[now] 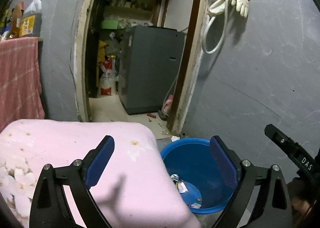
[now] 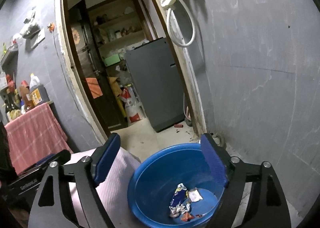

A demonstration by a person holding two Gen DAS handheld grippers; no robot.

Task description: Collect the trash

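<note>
Crumpled wrappers (image 2: pixel 181 201), perhaps foil, in blue basin (image 2: pixel 152 168).

A lived-in home, probably its kitchen corner: grey walls, oil jug (image 2: pixel 37 88) and bottles on a cloth-draped shelf (image 2: pixel 34 128), rubber gloves (image 1: pixel 238 0) hung by the doorway, a washing machine (image 2: pixel 156 84) beyond.

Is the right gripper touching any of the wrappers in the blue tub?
Apart. The right wrist view shows the right gripper open and empty above the blue tub, with the wrappers down on its bottom.
</note>
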